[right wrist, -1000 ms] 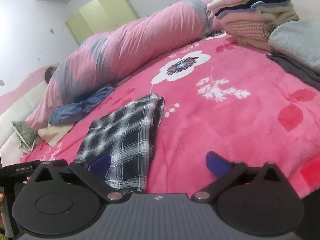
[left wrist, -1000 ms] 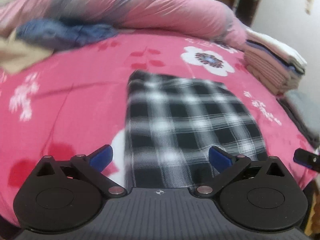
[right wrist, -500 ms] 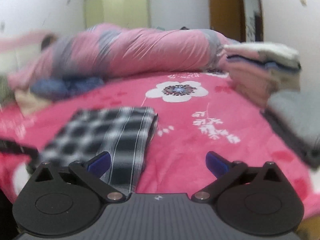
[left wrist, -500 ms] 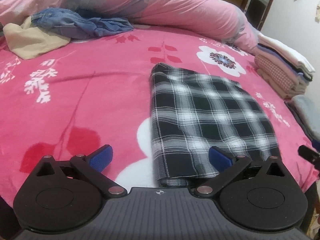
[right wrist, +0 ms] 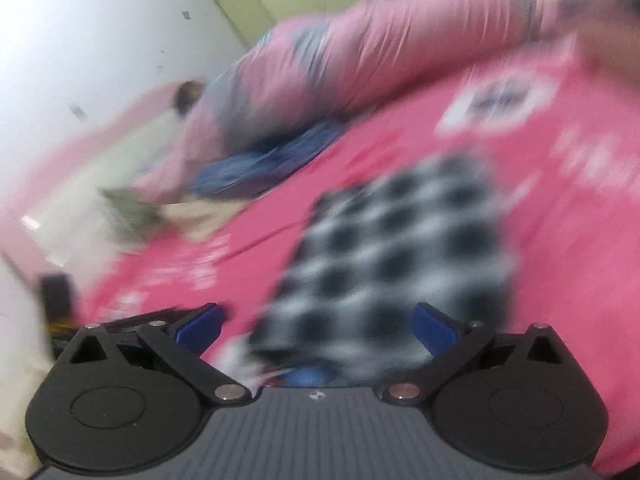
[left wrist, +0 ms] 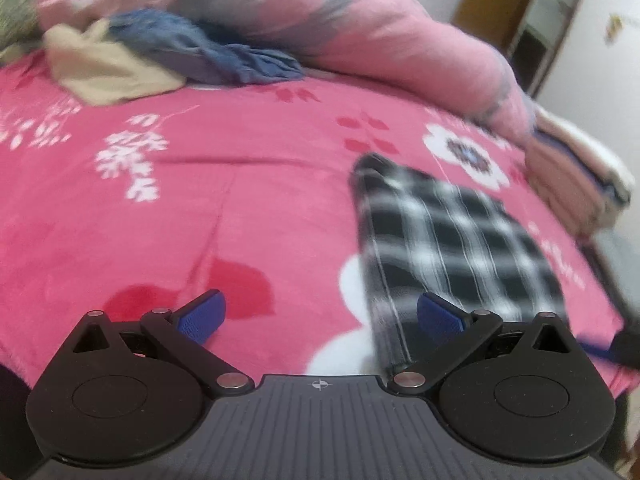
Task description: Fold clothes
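Folding on the Pink Bed

Lying flat on the pink floral bed (left wrist: 240, 200) is the folded plaid garment (left wrist: 452, 248), near its front edge. Left tongs (left wrist: 320, 316) hover spread wide and empty, beside its left edge. Right tongs (right wrist: 316, 322) gape wide over its near end, holding nothing. Blue jeans (left wrist: 224, 56) and a cream garment (left wrist: 104, 72) lie crumpled against the rolled duvet (left wrist: 360, 32).

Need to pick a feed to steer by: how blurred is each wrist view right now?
Right wrist view: heavy motion smear, the plaid garment is only fuzzy checks, though the right gripper itself stays sharp. Left wrist view: milder blur, plaid lines readable, pink blanket print clear, edges bowed by fisheye.
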{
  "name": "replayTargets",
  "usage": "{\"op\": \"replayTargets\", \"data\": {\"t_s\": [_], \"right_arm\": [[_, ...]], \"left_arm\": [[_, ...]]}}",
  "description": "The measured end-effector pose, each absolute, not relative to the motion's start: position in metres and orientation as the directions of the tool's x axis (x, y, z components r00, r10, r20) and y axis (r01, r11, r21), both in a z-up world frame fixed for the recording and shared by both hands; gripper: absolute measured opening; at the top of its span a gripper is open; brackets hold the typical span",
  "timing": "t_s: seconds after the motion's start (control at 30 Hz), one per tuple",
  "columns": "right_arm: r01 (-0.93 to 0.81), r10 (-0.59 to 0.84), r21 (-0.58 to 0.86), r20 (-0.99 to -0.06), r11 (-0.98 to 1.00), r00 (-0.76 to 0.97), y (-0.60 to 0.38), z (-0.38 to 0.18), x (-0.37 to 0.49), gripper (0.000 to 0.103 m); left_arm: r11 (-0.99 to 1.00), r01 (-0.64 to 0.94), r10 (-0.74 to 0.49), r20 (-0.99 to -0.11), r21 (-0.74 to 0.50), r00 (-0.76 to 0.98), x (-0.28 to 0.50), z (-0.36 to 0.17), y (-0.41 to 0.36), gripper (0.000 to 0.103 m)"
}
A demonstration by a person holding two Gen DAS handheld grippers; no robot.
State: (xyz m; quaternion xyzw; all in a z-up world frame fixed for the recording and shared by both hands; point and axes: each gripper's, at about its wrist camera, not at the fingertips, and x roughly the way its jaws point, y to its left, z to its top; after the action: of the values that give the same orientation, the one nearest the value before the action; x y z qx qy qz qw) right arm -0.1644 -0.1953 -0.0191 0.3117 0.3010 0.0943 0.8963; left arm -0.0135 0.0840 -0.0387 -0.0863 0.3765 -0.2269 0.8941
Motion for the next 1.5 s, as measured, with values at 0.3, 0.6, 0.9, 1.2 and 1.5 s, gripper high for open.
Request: {"op": "replayTargets", "data": {"t_s": [0.3, 0.6, 0.9, 1.2, 1.5], "right_arm": [[0.119, 0.488, 0.841, -0.415, 0.528, 0.768, -0.2, -0.054, -0.142, 0.102], [0.143, 0.497, 0.908, -0.341, 0.395, 0.798, -0.209, -0.065, -0.159, 0.102], [0.127, 0.512, 0.938, -0.286, 0.322, 0.81, -0.211, -0.07, -0.163, 0.102], [0.136, 0.56, 0.98, -0.196, 0.148, 0.805, -0.205, -0.092, -0.152, 0.102], [0.202, 0.592, 0.978, -0.129, -0.058, 0.796, -0.185, -0.128, -0.109, 0.089]], "left_arm": [[0.732, 0.354, -0.679, -0.582, -0.582, 0.447, -0.002, -0.044, 0.091, 0.088], [0.733, 0.336, -0.681, -0.637, -0.592, 0.362, 0.005, -0.061, 0.059, 0.046], [0.737, 0.31, -0.675, -0.668, -0.6, 0.314, 0.009, -0.06, 0.052, 0.028], [0.671, 0.256, -0.739, -0.601, -0.696, 0.305, 0.014, -0.049, 0.059, 0.013], [0.644, 0.256, -0.763, -0.577, -0.722, 0.293, 0.018, -0.041, 0.054, 0.012]]}}
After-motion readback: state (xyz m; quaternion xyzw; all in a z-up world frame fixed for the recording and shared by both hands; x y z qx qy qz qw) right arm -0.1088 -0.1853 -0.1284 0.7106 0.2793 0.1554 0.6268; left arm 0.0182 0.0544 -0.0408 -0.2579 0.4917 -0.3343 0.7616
